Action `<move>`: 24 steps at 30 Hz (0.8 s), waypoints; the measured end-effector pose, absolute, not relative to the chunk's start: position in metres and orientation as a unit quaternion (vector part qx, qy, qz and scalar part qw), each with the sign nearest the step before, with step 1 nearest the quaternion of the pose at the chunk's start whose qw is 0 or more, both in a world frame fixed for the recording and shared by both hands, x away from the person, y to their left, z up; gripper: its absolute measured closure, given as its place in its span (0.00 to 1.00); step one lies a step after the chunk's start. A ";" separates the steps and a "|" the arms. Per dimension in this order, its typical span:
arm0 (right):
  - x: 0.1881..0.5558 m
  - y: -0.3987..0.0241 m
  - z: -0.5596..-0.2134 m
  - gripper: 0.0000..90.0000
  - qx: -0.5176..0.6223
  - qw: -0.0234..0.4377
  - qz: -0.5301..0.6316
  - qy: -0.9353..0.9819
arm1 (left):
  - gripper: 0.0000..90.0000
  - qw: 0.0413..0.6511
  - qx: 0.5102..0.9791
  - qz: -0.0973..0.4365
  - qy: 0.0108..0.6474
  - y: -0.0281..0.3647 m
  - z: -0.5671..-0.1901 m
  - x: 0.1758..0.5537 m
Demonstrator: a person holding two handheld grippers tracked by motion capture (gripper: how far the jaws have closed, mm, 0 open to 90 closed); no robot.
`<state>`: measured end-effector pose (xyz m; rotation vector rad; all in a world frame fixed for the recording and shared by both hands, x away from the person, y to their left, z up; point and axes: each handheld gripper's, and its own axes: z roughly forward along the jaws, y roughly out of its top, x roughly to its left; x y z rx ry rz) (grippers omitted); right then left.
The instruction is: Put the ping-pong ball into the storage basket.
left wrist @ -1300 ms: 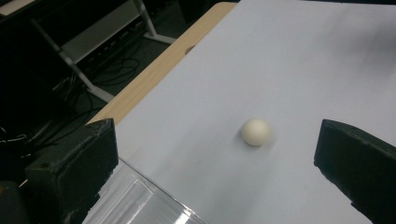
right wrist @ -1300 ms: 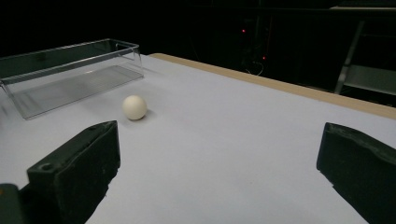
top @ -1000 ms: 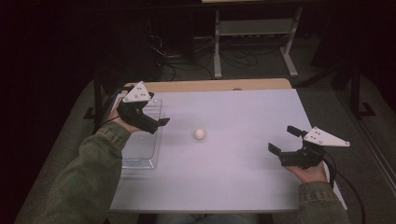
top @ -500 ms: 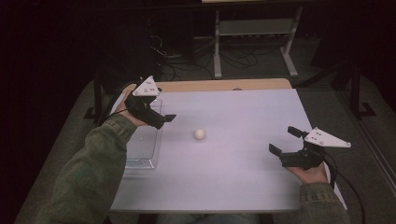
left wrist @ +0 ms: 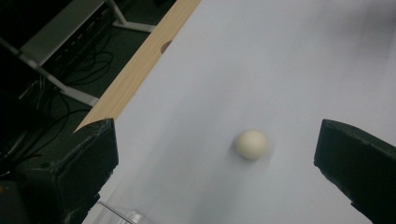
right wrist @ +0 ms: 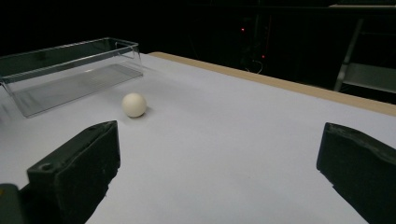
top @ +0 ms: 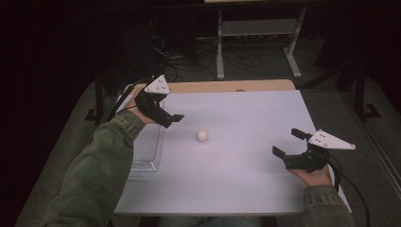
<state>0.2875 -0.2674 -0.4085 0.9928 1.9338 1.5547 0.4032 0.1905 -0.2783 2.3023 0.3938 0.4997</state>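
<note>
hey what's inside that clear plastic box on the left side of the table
Nothing that shows: the right gripper view looks through the clear box to a bare floor. In the high view the person's left sleeve covers its near part, so that corner cannot be checked. The white ball lies outside it.

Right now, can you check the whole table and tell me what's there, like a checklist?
Surface: white table top, wooden strip along the far edge.
Job's things: small cream ball lying loose on the table; clear plastic tray at the left, nothing seen inside.
Clutter: nothing seen.
Grippers: left gripper open, above the tray's far end, aimed at the ball; right gripper open, low near the right edge.
Cables: one trails from each gripper; more lie on the floor behind.
Surroundings: dark room, metal frame beyond.
</note>
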 end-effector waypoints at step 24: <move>0.287 -0.268 -0.409 0.00 0.362 0.231 0.566 0.704 | 0.00 0.321 0.927 0.153 0.121 0.164 -0.292 0.426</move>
